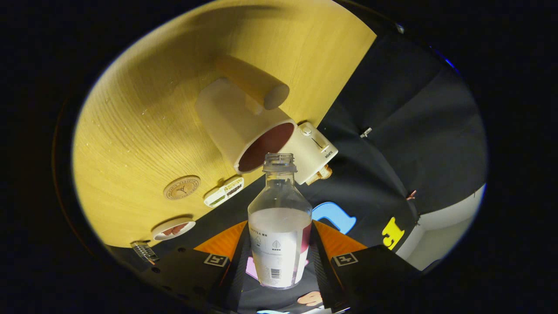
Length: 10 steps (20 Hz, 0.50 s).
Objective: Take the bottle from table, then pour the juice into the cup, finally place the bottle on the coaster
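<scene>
Hand-held gripper clamping labelled bottle

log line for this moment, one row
phase: pouring | gripper: shut on bottle, tilted | bottle mouth: at cup rim | coaster: bare

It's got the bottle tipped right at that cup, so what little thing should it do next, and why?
Probably tip a little further. The gripper is shut on the bottle, whose open mouth sits right at the rim of the cup, yet the red juice lies low in the bottle and none shows at the neck.
</scene>
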### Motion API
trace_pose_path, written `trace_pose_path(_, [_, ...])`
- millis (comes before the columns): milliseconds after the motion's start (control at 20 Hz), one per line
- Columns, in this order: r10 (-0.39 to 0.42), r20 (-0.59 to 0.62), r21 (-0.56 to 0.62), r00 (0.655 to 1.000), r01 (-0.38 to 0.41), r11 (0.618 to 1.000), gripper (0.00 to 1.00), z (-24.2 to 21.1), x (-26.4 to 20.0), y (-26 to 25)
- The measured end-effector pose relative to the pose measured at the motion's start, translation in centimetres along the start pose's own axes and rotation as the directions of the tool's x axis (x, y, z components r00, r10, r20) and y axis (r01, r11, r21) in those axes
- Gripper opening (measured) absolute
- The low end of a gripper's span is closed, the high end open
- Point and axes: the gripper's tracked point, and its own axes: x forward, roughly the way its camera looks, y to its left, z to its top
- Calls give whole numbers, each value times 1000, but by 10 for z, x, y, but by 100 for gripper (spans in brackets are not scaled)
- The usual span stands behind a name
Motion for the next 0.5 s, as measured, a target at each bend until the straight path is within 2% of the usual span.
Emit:
trace_pose_path(100, [20,-35,116,999,-16,993,71,-5,-1,4])
trace_pose_path(200, [33,-69,255,997,-14,967,72,-11,-7,5])
trace_pose_path(300, [57,-88,392,994,-18,920,72,-12,-9,6])
trace_pose_path(500, [100,-112,610,989,-11,792,72,-10,-16,9])
